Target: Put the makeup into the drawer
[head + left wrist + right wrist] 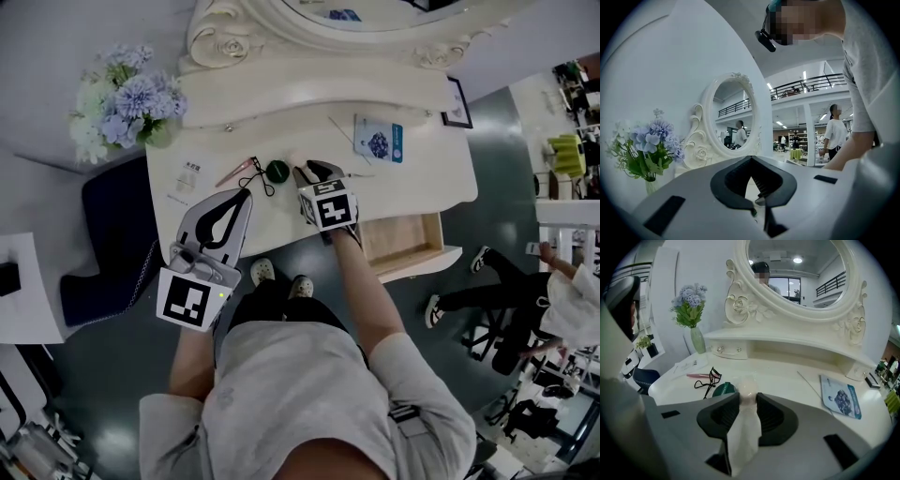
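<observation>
Right gripper view: right tongs (747, 400) stand part-way closed on a pale, egg-shaped makeup sponge (748, 388) in a thin clear wrapper, with the pads touching both its sides.
Sponge's place: at the bench (787, 380) front; I cannot tell whether it is lifted or resting.
Left tongs (750, 160): tips together, nothing between them.
Drawer (405, 242): pulled open, just right of the right tongs.
Handling: likely very light and squashy, and the wrapper looks slippery. A gentle hold across the sponge's widest part suits better than one on the loose wrapper tail.
Nearby: eyelash curler (707, 379), round green case (721, 389).
</observation>
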Demonstrator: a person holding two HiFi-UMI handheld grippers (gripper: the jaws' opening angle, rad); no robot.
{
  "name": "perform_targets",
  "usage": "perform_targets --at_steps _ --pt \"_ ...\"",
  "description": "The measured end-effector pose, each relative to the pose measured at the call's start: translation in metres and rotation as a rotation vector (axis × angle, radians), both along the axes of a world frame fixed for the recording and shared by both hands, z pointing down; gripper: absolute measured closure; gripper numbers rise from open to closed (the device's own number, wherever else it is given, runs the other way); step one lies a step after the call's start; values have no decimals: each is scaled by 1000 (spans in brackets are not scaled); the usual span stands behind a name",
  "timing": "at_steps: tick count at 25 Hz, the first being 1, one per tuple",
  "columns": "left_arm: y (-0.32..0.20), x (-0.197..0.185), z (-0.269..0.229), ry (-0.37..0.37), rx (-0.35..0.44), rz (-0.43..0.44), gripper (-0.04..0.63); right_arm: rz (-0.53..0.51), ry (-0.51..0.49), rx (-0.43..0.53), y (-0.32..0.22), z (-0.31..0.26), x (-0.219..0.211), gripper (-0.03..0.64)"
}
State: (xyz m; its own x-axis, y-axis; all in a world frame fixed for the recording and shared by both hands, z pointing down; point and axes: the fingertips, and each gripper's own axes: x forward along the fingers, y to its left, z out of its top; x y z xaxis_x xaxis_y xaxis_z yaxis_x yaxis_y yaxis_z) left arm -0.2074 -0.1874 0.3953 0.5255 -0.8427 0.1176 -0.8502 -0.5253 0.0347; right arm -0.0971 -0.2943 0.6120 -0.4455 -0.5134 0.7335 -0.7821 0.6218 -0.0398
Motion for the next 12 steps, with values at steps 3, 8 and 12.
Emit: perform_targets --at_steps 3,8,12 --pt "-1 3 -1 0 3 5 583 12 -27 21 1 -9 2 505" --pt "-3 10 -5 6 12 18 583 28 -79 40 7 -27 8 514" --pt "-3 22 -10 2 26 44 583 47 -112 46 14 -39 20 514"
